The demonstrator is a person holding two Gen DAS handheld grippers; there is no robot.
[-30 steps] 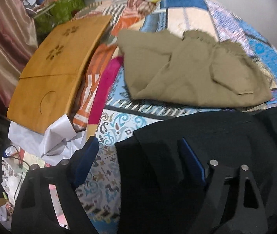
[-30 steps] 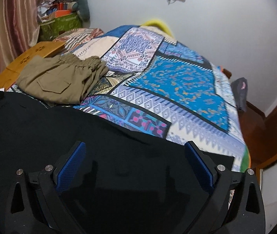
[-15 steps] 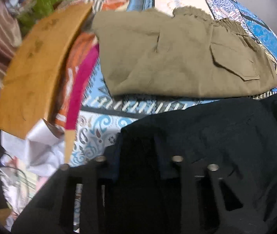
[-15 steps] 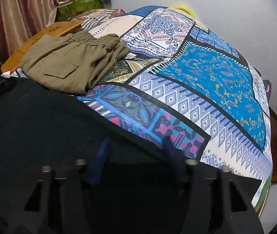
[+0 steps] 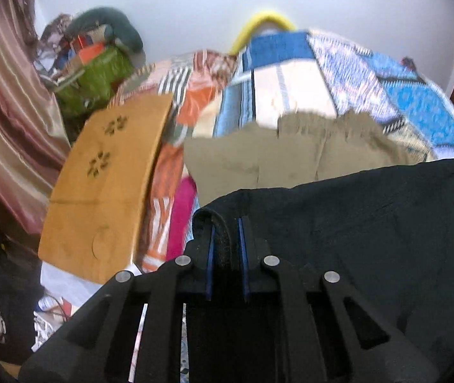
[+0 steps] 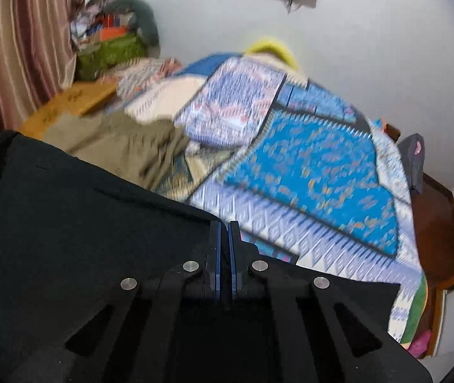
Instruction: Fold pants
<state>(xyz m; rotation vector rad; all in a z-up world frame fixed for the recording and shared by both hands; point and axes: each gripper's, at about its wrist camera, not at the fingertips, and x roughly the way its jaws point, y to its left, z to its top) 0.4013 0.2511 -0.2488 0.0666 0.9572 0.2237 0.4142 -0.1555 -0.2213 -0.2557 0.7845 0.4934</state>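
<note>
The black pants (image 5: 370,223) fill the lower right of the left wrist view, lifted off the bed. My left gripper (image 5: 226,226) is shut on a thick folded edge of them. In the right wrist view the black pants (image 6: 76,223) spread across the lower left, and my right gripper (image 6: 224,227) is shut on their upper edge. The cloth hangs stretched between the two grippers and hides the bed beneath.
Folded khaki pants (image 5: 290,156) lie further back on the patchwork bedspread (image 6: 316,172). A wooden lap tray (image 5: 105,185) rests at the bed's left edge. A striped curtain (image 5: 6,121) and a green bag (image 5: 96,79) stand at the left. A white wall is behind.
Both grippers closed from open onto the black pants' edge, then lifted it. Both views tilted up toward the wall.
</note>
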